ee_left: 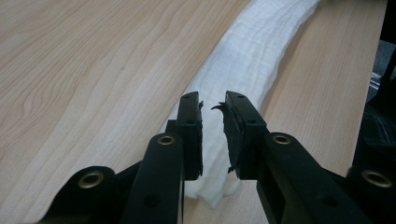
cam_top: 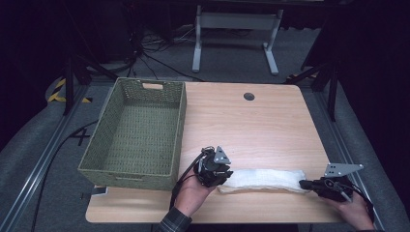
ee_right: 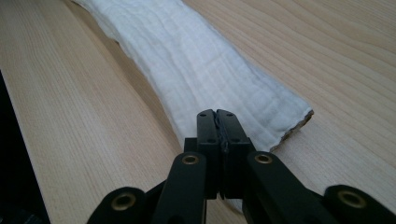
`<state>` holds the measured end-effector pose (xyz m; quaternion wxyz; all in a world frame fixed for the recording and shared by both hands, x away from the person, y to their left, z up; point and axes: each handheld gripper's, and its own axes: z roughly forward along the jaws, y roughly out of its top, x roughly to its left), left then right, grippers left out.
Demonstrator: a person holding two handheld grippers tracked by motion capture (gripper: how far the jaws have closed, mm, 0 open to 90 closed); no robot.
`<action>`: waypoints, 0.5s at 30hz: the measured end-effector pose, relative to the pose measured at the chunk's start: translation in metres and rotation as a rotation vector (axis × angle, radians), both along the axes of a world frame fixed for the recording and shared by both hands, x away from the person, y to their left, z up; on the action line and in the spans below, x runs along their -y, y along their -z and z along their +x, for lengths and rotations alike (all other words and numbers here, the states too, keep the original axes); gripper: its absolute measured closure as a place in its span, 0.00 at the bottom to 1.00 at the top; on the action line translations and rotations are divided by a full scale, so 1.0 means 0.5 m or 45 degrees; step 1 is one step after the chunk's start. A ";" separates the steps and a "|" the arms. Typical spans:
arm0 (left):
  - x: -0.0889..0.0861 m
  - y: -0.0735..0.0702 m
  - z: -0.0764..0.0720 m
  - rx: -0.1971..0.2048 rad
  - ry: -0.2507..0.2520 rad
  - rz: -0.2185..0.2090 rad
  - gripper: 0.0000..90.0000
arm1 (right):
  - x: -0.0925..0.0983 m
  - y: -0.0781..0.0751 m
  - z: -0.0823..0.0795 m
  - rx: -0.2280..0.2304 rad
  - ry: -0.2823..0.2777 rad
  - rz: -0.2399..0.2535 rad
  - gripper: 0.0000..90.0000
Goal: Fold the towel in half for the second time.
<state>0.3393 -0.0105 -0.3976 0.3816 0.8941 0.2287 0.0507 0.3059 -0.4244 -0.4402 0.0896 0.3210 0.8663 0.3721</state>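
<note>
High view: the left gripper (cam_top: 218, 175) sits at the left end of the long folded white cloth (cam_top: 263, 180), low centre on the light wooden table (cam_top: 251, 125); the right gripper (cam_top: 305, 184) meets its right end. A green woven basket (cam_top: 135, 130) stands upper left.

Left gripper view: the jaws stand slightly parted above the cloth (ee_left: 252, 56), which runs to the upper right, pads not pressing it.

Right gripper view: the jaws are clenched together at the cloth's (ee_right: 196, 65) near edge; whether fabric is pinched cannot be told.

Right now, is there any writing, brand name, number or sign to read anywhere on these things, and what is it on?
No readable text: none stands on the white folded cloth, the woven basket, the wooden table, or either hand-held gripper.
Yellow-and-black hazard stripes mark the floor beyond the basket: a sign, no words.
</note>
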 end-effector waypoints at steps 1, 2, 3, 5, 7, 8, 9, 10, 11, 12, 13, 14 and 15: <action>0.003 0.005 0.001 -0.026 0.009 -0.004 0.92 | 0.000 0.001 0.000 -0.002 0.002 -0.004 0.99; 0.007 0.012 0.002 -0.053 0.017 -0.008 0.95 | 0.000 0.002 0.001 -0.006 0.000 -0.007 0.99; 0.011 0.022 0.006 -0.070 0.035 -0.006 0.97 | -0.001 0.003 0.001 -0.013 0.000 -0.010 0.99; 0.021 0.048 0.011 -0.128 0.058 0.011 0.99 | -0.002 0.005 0.001 -0.020 -0.003 -0.019 0.99; 0.025 0.066 0.015 -0.159 0.065 0.036 0.99 | -0.002 0.008 0.001 -0.028 -0.008 -0.031 1.00; 0.027 0.075 0.015 -0.185 0.060 0.035 0.99 | -0.002 0.009 0.001 -0.034 -0.009 -0.038 1.00; 0.026 0.081 0.017 -0.204 0.076 0.045 0.99 | -0.003 0.011 0.002 -0.033 -0.011 -0.044 1.00; 0.027 0.088 0.015 -0.215 0.076 0.055 0.99 | -0.003 0.011 0.002 -0.038 -0.009 -0.053 1.00; 0.026 0.092 0.015 -0.224 0.082 0.076 0.99 | -0.003 0.012 0.002 -0.047 -0.007 -0.062 1.00; 0.024 0.100 0.012 -0.243 0.083 0.096 1.00 | -0.003 0.013 0.003 -0.047 -0.009 -0.071 1.00; 0.024 0.105 0.009 -0.237 0.080 0.126 1.00 | -0.004 0.014 0.003 -0.047 -0.005 -0.078 1.00; 0.020 0.107 0.007 -0.229 0.086 0.136 1.00 | -0.004 0.014 0.004 -0.045 -0.006 -0.085 1.00; 0.018 0.107 0.007 -0.221 0.088 0.136 1.00 | -0.004 0.014 0.005 -0.040 -0.003 -0.095 1.00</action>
